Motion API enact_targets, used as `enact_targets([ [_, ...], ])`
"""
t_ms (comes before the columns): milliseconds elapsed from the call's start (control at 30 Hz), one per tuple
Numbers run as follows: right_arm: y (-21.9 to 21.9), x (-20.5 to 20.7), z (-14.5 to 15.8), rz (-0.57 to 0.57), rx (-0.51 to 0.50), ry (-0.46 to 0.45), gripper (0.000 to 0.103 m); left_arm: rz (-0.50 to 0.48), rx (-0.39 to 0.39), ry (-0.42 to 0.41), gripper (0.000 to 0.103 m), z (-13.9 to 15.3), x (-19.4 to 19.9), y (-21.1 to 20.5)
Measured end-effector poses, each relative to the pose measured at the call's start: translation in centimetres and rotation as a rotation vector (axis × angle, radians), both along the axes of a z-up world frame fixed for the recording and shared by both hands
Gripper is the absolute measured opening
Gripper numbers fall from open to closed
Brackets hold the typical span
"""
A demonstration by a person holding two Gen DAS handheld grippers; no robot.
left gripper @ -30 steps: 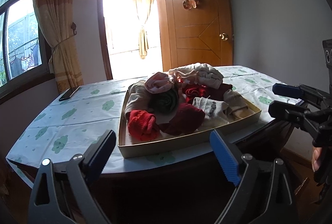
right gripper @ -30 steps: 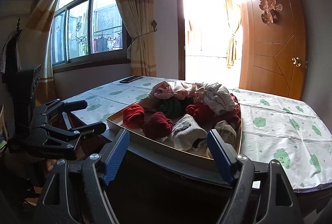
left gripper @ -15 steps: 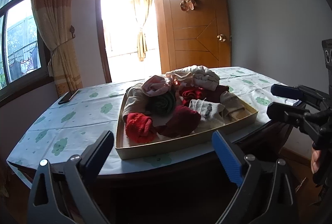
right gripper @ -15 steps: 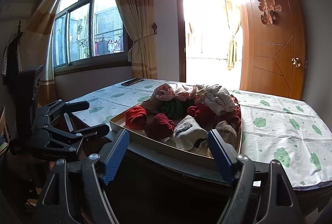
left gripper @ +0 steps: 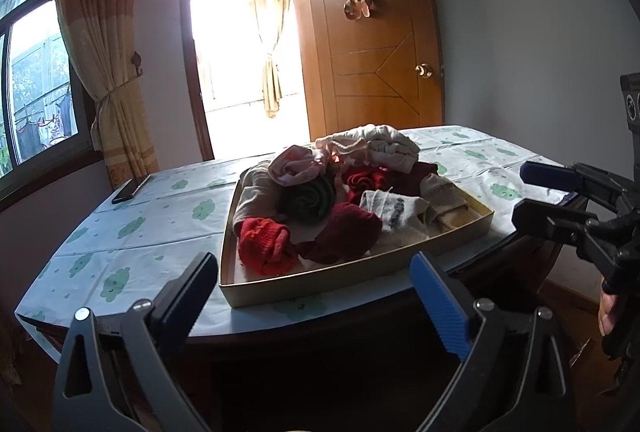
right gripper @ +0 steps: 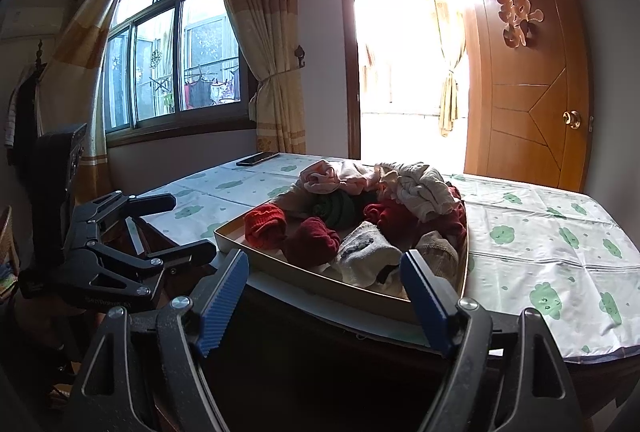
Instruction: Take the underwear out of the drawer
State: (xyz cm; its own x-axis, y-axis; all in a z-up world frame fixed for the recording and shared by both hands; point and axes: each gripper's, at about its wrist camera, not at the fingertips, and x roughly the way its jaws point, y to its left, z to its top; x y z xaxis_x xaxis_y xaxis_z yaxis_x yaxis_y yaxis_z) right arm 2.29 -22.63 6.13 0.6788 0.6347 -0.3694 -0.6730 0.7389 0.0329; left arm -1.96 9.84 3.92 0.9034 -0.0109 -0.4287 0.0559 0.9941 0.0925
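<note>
Compared with one second ago, both views show the drawer point(left gripper: 356, 282) a little lower and a little more from above, so both grippers seem to have risen slightly and come somewhat closer; this is only a small approach, and no piece has been taken out yet. The drawer is a shallow tan tray standing on the table point(left gripper: 132, 232), near its front edge, and the underwear point(left gripper: 340, 191) lies heaped inside it: red, dark red, green, pink and pale rolled pieces. The left gripper point(left gripper: 316, 292) is held in front of the table with its fingers spread wide and nothing between them. The right gripper point(right gripper: 324, 292) is also before the table edge, its fingers apart and empty, and it looks toward the nearest corner of the drawer. Probably the task is at its very beginning, and the next step would be to reach over the front wall to one of the near pieces. Some things are hard to read: the bright doorway point(right gripper: 404, 63) washes out the far side of the heap, the pieces overlap so that their borders are unclear, and the space under the table is dark. A phone point(left gripper: 130, 189) lies far off on the table.
</note>
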Motion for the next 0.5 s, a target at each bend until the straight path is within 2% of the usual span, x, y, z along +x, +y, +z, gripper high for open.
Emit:
enact_targets([
  [500, 0.35, -0.34, -0.78, 0.025, -0.013, 0.006, 0.08, 0.045, -0.005, 0.0, 0.103, -0.06, 0.08, 0.53],
])
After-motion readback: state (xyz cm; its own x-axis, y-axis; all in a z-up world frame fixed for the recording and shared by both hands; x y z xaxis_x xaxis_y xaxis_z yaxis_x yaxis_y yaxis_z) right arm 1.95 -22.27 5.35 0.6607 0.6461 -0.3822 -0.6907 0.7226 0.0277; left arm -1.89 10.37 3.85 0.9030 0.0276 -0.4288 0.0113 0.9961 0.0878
